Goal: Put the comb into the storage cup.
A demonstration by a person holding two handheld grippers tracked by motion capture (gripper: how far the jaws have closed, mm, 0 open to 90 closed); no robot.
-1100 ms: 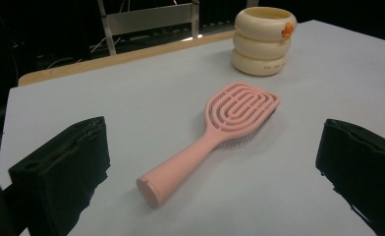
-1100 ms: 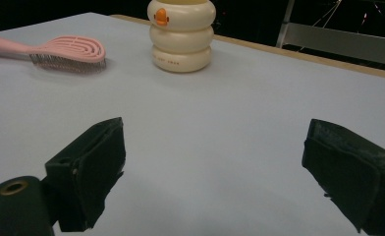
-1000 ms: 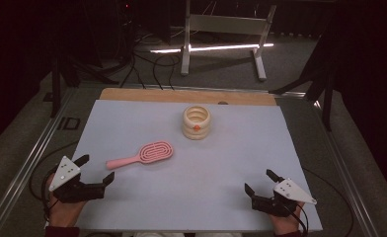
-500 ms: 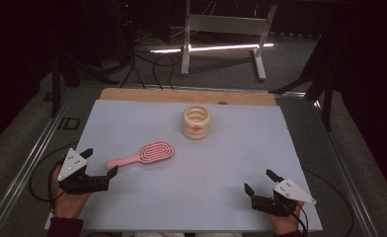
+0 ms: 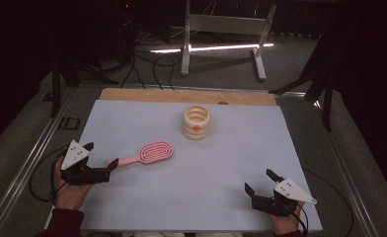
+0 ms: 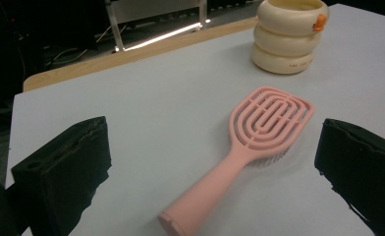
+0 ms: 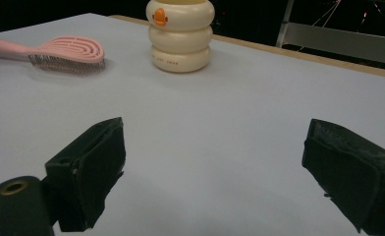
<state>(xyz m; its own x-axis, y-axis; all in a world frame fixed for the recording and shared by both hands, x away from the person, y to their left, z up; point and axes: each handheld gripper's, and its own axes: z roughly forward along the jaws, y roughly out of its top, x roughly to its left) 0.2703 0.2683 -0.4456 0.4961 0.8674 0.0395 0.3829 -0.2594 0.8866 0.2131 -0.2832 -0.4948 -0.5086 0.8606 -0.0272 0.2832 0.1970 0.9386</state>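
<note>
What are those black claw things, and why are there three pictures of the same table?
A person holds a pinching tool in each hand: the left gripper and the right gripper. One picture comes from a camera above the table. The other two come from little cameras riding on each tool, so you see its black jaws up close. On the pale table lie a pink hairbrush and a cream ringed pot with an orange duck mark. Both tools are open and hold nothing. The left one is near the brush handle.
</note>
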